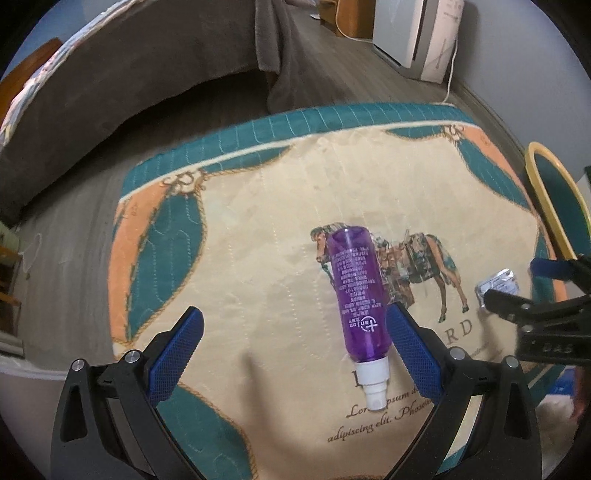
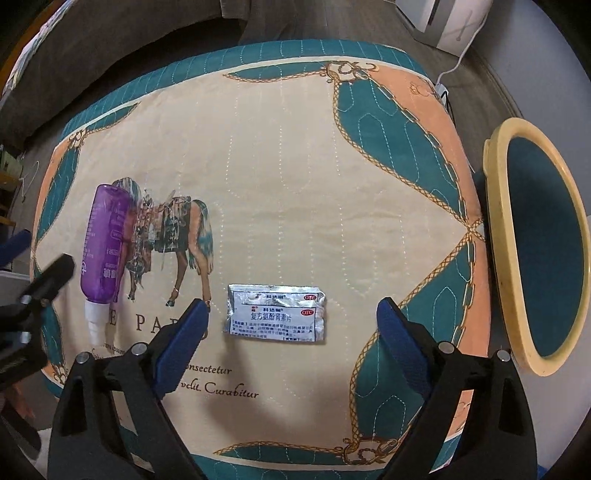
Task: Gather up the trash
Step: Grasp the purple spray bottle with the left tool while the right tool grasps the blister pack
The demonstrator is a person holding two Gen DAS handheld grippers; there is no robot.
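A purple spray bottle [image 1: 356, 291] with a white nozzle lies on a quilted table cover, nozzle towards me. My left gripper [image 1: 295, 325] hangs open above it, the bottle close to the right blue pad [image 1: 410, 347] and clear of the left one. In the right wrist view the bottle [image 2: 103, 243] lies at the left. A silver foil medicine packet [image 2: 277, 314] lies flat between the wide-apart jaws of my right gripper [image 2: 291, 314], which is open above it. The packet [image 1: 496, 286] also shows at the right of the left wrist view, partly behind the other gripper [image 1: 517, 306].
The cover [image 2: 295, 166] is cream with teal and orange corners and a horse print. A yellow-rimmed teal bin [image 2: 535, 243] stands just off the table's right edge. Beyond are wooden floor, a dark sofa [image 1: 110, 92] and a white appliance [image 1: 417, 33] with a cable.
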